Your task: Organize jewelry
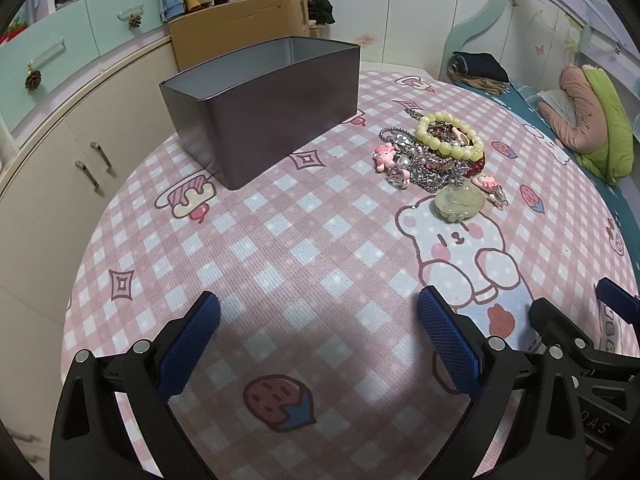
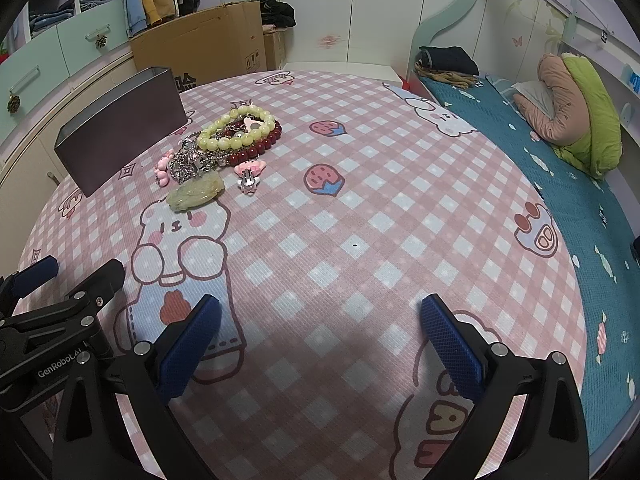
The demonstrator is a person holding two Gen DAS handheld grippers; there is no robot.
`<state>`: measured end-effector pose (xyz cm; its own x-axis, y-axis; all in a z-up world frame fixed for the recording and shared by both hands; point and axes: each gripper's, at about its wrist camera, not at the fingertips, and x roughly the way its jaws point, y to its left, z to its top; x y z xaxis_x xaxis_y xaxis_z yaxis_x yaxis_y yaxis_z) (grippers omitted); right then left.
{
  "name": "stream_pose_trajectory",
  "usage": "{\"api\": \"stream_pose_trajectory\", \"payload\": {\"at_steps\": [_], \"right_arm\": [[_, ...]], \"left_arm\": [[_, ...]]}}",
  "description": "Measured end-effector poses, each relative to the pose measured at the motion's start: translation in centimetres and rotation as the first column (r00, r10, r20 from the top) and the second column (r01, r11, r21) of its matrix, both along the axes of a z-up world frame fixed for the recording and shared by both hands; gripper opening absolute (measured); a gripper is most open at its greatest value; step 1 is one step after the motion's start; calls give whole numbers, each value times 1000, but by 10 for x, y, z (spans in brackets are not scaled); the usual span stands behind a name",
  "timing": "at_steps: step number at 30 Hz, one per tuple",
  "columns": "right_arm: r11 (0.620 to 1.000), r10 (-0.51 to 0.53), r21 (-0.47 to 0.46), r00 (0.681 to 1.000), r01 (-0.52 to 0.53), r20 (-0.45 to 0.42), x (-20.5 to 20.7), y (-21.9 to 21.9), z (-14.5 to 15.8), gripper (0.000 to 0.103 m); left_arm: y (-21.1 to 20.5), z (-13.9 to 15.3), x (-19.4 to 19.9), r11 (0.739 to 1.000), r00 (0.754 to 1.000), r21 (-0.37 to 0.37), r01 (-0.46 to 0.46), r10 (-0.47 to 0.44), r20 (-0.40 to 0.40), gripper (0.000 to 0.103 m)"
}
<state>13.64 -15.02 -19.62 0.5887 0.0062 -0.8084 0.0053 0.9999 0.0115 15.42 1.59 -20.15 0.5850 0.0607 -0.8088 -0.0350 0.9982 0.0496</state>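
Observation:
A heap of jewelry (image 1: 436, 156) lies on the pink checked tablecloth (image 1: 280, 240): a pale green bead bracelet (image 1: 448, 140), a dark red bead bracelet (image 2: 256, 150), silver chains (image 1: 424, 168), pink charms (image 1: 384, 156) and a pale green jade pendant (image 1: 460, 202). The heap also shows in the right wrist view (image 2: 216, 152). An open dark purple box (image 1: 260, 104) stands left of the heap. My left gripper (image 1: 318, 320) is open and empty, well short of the heap. My right gripper (image 2: 320, 320) is open and empty, to the right of the heap.
A cardboard box (image 1: 240, 28) stands behind the table. Cream cabinets (image 1: 60, 140) run along the left. A bed with a teal cover (image 2: 520, 140) and a green-and-pink bundle (image 2: 576, 112) lies to the right. Each gripper shows at the edge of the other's view.

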Motion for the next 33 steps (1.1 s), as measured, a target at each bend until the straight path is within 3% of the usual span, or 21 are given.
{"api": "stream_pose_trajectory", "payload": {"at_steps": [12,17,23,26,29,33], "right_arm": [[1000,-20,-18,1000,21,19,-7,-11,6,97],[999,-25,-39,990,31,142,-29,-13,54,97],[998,16,-67,929,9,370,-69,5,134,97],[998,39,-64,906,-13,422,-78,12,159,97],[998,50,-56,883,-27,467,-85,16,177,97],[998,54,-44,861,-37,506,-89,21,193,97]], "left_arm": [[7,5,-4,999,1000,24,-30,30,1,96],[20,57,-22,997,989,48,-61,54,137,96],[16,127,-45,998,958,32,-47,36,286,96],[10,155,-59,999,937,48,-10,-8,350,96],[8,178,-71,999,921,18,37,-42,387,96],[6,199,-84,1000,886,20,7,-15,463,96]]}}
